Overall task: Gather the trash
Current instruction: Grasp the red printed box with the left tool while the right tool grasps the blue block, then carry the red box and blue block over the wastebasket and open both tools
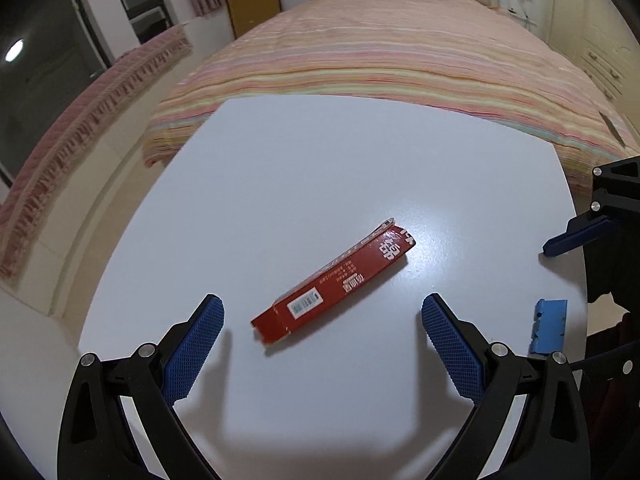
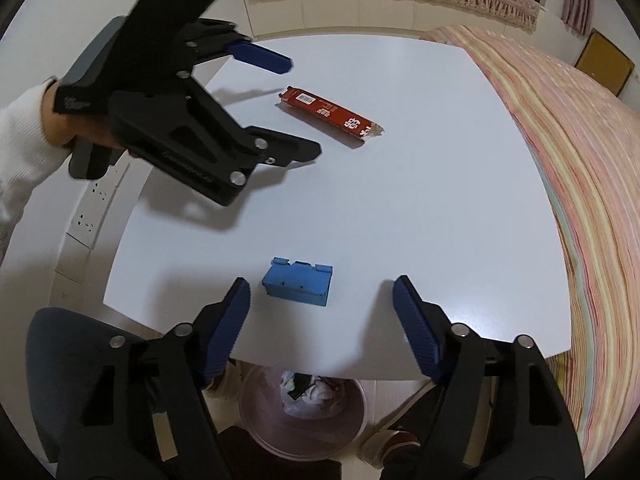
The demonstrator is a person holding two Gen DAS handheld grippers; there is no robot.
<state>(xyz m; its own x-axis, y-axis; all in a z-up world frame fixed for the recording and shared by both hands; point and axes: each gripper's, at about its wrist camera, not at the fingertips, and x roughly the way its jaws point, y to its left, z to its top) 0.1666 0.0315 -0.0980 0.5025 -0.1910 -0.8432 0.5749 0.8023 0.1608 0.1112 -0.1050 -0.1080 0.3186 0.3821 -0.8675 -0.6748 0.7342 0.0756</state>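
Observation:
A long flattened red carton (image 1: 334, 284) lies on the white table (image 1: 320, 168); it also shows in the right wrist view (image 2: 332, 116). My left gripper (image 1: 322, 316) is open, just short of the carton's near end, empty; the right wrist view shows it (image 2: 296, 104) from the side. A small blue box (image 2: 298, 283) lies near the table's front edge, also in the left wrist view (image 1: 549, 326). My right gripper (image 2: 322, 300) is open and empty, just before the blue box. A pink waste bin (image 2: 304, 412) with trash in it stands on the floor under the table edge.
A bed with a striped pink cover (image 1: 380, 48) borders the table's far side. A power strip (image 2: 94, 208) lies on the ledge left of the table. A shoe (image 2: 394, 442) is beside the bin.

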